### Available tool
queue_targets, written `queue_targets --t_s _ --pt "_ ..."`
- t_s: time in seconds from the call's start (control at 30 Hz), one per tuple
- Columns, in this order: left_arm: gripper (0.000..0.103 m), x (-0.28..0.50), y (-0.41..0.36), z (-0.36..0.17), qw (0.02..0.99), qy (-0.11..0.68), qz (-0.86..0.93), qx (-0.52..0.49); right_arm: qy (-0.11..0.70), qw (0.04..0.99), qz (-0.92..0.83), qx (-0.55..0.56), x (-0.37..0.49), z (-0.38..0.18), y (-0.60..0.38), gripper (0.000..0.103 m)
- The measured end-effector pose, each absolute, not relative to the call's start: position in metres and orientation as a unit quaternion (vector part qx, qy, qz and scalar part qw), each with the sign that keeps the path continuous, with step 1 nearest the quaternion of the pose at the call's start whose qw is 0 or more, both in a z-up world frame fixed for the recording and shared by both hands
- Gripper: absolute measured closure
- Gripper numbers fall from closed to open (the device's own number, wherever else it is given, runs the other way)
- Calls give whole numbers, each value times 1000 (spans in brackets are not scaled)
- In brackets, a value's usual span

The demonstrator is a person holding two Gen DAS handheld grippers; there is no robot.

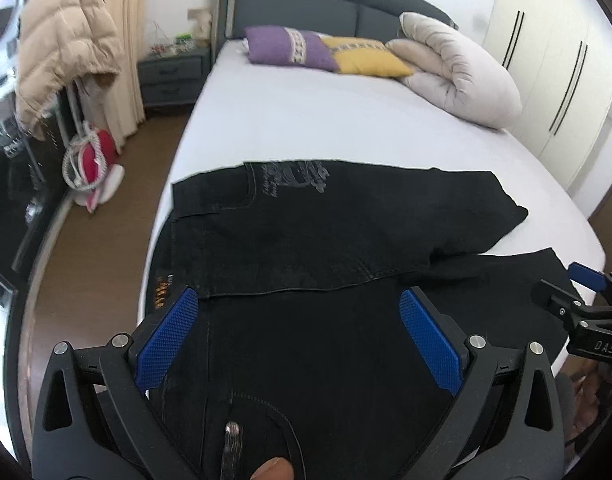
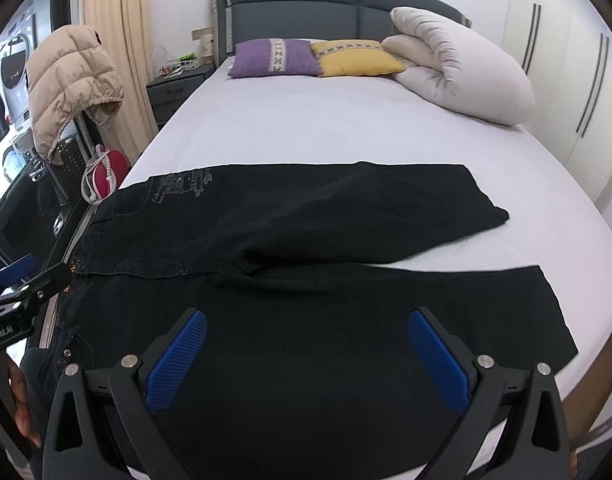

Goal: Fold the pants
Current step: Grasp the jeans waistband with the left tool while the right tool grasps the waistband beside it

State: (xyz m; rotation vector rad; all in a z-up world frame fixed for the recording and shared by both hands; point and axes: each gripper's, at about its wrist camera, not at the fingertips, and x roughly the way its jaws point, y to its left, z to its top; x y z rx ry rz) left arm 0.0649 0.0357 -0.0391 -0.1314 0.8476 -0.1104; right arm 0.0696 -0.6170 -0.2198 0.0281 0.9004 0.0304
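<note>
Black pants (image 1: 306, 232) lie flat on the white bed (image 1: 325, 120), waist at the left edge and both legs running right. The far leg angles away from the near one. My left gripper (image 1: 298, 296) hangs open over the waist and fly, with nothing between its blue pads. In the right wrist view, the pants (image 2: 306, 220) fill the foreground. My right gripper (image 2: 306, 316) is open above the near leg and holds nothing. Each gripper shows at the edge of the other view: the right gripper (image 1: 569, 284) near the leg hem, the left gripper (image 2: 30, 274) by the waistband.
A purple pillow (image 2: 274, 58), a yellow pillow (image 2: 353, 58) and a rolled cream duvet (image 2: 457, 64) lie at the headboard end. A nightstand (image 1: 172, 76), a beige puffer jacket (image 1: 66, 48) and a red bag (image 1: 94, 156) stand left of the bed. A wardrobe (image 1: 553, 60) lines the right.
</note>
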Motion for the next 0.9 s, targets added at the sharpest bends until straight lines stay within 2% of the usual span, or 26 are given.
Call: queue_targets --t_s 0.2,0.3,0.47,0.6,0.73,0.83,0.9 --pt "0 125 61 -63 892 445 -44 -63 448 893 49 5 103 -229 -616 0" --pt "0 169 75 -66 897 434 -70 -54 452 888 87 -15 122 -235 -612 0" --pt "0 271 80 -78 873 454 -179 11 458 870 176 -48 155 -244 -608 12" --pt "0 343 83 -98 836 492 -238 44 453 860 221 -77 178 -250 -609 15" --pt "2 383 92 -125 798 538 -271 28 451 852 253 -81 198 -259 -612 17" --pt "14 397 98 -156 773 574 -270 29 460 841 271 -81 214 -269 -611 26" --pt "27 399 98 -167 768 581 -264 51 463 835 284 -82 225 -273 -609 32"
